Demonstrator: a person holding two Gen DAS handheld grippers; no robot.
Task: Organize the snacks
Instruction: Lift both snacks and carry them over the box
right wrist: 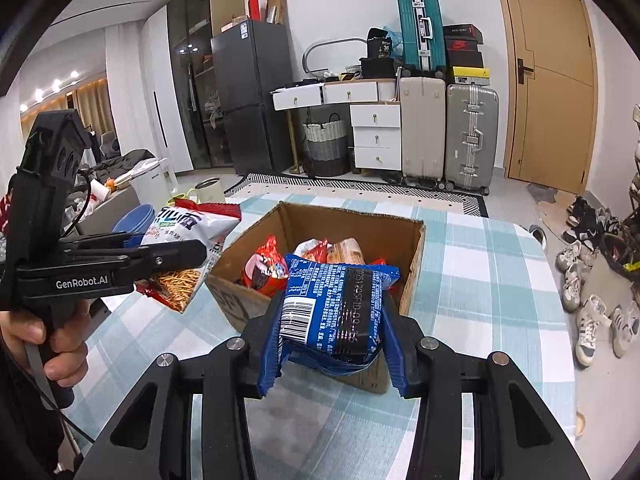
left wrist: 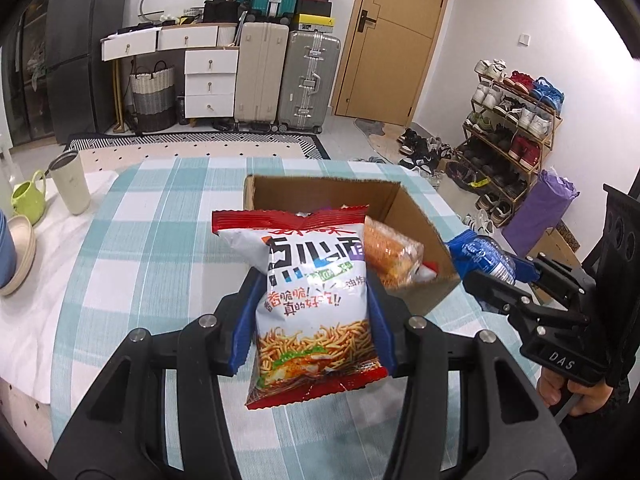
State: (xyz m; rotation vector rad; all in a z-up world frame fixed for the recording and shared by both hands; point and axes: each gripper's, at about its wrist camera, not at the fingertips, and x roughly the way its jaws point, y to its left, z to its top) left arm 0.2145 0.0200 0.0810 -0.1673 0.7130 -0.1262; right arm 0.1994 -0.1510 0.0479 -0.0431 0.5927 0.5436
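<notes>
On the checked-cloth worktop [left wrist: 120,264] sits an open cardboard box [right wrist: 404,240], flaps up, with red snack packets [right wrist: 262,270] and an orange one [left wrist: 390,258] already inside. Left tongs [left wrist: 314,316] clenched on a white-and-red noodle snack bag [left wrist: 312,300], blue pads pressing both sides, bag upright and off the cloth, just in front of the box's near-left edge. Right tongs [right wrist: 334,340] clenched on a blue packet [right wrist: 336,304], barcode side facing the camera, held above the box's near wall. Both packets clear of the worktop, neither in the box. Cream tumbler [left wrist: 72,186], green mug [left wrist: 28,196] and bowls [left wrist: 18,252] at the worktop's left edge, well apart from the box.
</notes>
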